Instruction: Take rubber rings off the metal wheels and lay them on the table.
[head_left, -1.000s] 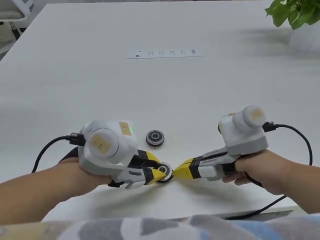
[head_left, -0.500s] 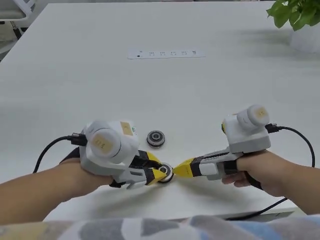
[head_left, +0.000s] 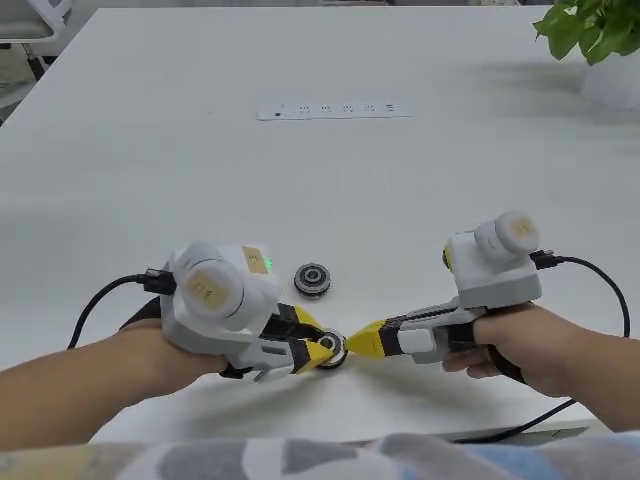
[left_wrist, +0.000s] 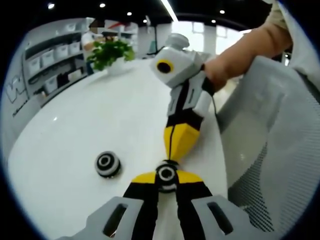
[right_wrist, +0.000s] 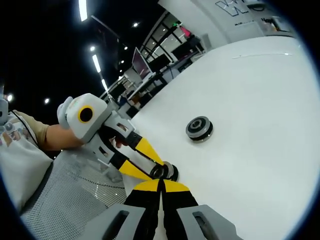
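Rubber ring (left_wrist: 167, 186) looks soft, stretchy; peel at its edge. Left tool (head_left: 322, 350) clamps the stiff wheel (head_left: 331, 347); right tool (head_left: 357, 345), jaws together, touches it.

White surface (head_left: 400, 180); wheel (head_left: 312, 279) black with silver; left tool (head_left: 325, 352) and right tool (head_left: 353, 345) grey, yellow-tipped; plant (head_left: 590, 25) green.

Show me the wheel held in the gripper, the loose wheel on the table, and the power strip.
held wheel (left_wrist: 166, 175): left gripper view, on its hub face, between the jaws.
loose wheel (head_left: 312, 279): head view, on its centre.
power strip (head_left: 333, 109): head view, middle of its top.
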